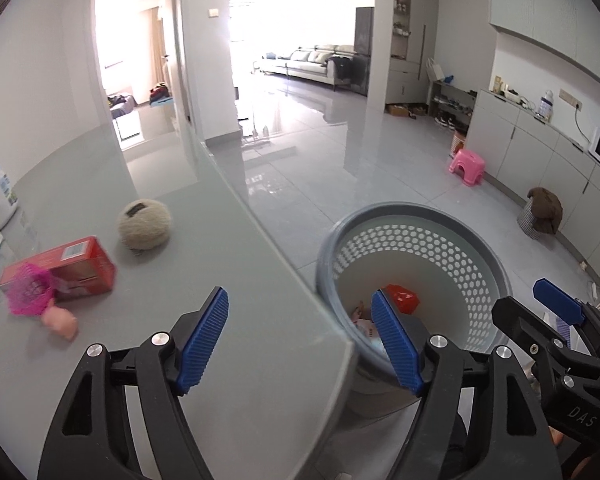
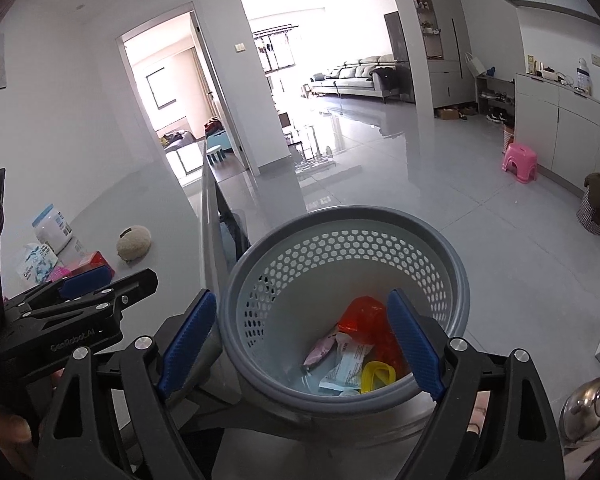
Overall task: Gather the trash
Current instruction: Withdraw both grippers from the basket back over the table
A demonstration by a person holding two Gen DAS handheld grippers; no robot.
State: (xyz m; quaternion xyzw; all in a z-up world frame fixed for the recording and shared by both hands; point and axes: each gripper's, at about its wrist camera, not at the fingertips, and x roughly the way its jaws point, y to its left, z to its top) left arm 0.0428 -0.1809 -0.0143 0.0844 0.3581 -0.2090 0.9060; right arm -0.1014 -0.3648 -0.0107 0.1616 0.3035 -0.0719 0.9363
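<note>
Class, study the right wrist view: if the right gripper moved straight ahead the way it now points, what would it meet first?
Probably the grey perforated plastic bin: the right gripper is open and aimed into its mouth, above the wrappers inside. Depth is unclear, so it might touch the near rim first.

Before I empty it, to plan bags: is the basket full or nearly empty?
Nearly empty. The basket holds only a few wrappers and a red bag at the bottom; its perforated walls are mostly bare.

Pink mesh item (image 1: 30, 294) blurred — red box (image 1: 78, 266) behind it partly hidden.
</note>
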